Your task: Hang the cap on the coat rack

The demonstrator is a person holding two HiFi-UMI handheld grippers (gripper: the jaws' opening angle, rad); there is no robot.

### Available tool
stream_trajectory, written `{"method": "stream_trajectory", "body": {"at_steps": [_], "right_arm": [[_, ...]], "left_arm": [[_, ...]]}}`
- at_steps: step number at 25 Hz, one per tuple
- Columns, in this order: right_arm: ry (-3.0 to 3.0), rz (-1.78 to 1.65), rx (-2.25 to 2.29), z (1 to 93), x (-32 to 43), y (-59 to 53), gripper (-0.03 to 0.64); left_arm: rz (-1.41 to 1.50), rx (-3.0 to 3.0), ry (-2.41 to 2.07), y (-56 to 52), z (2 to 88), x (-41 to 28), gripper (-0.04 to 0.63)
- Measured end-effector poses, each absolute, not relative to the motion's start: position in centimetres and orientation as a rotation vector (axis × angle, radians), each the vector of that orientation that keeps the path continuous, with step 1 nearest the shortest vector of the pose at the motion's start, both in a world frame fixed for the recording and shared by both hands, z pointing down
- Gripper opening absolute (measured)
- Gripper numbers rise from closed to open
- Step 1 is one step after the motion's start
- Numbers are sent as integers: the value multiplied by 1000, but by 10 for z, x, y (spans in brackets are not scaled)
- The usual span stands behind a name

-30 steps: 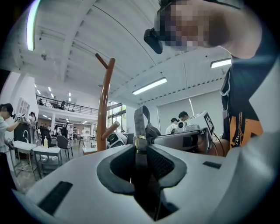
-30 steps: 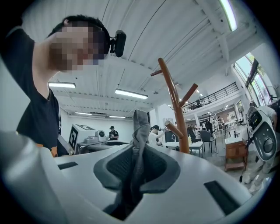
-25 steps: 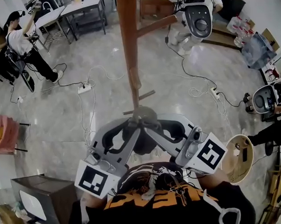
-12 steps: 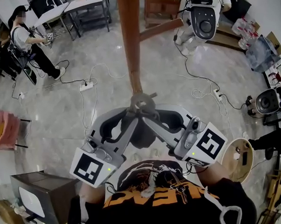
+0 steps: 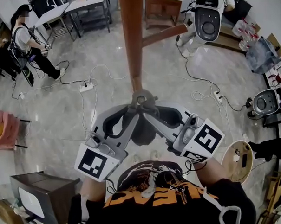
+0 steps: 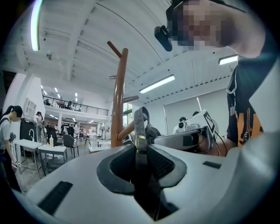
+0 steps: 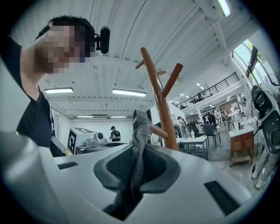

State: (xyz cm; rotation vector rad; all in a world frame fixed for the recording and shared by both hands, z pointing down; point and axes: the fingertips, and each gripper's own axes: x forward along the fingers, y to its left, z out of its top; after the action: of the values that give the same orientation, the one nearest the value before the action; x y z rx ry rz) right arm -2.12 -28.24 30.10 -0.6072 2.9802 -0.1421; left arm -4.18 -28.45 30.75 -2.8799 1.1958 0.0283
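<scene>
The left claw is clamped on the cap's grey strap. The strap stands upright between the pads, with a brass buckle just above them. The right claw is closed on a fold of the cap, and the grey cloth rises out from between its pads.

From the head view the two claws meet almost tip to tip. The cap is held up in the air, hanging dark below and between them, and the strap loop is raised just ahead of the tips.

Directly beyond the tips stands the rack, a brown wooden pole. The strap loop lies close against the pole, but I cannot tell whether it touches. A short low peg juts from the pole just beside the top of the cap. Whether the strap is over it cannot be told. Higher up, a longer peg slants off the pole, out past the right claw.

Below and beyond the claws is a glossy floor crossed by cables. A white power strip lies well off ahead of the left claw. Farther still on that side are a person and grey worktops. Far ahead of the right claw stands a white robot.
</scene>
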Motion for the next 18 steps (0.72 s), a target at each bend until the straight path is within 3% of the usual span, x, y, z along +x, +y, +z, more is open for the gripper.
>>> {"method": "stream_trajectory", "body": {"at_steps": [18], "right_arm": [[2986,-146,-682,327,-32,-320,66]], "left_arm": [[0,-2825,1289,-319,336,-55,97]]}}
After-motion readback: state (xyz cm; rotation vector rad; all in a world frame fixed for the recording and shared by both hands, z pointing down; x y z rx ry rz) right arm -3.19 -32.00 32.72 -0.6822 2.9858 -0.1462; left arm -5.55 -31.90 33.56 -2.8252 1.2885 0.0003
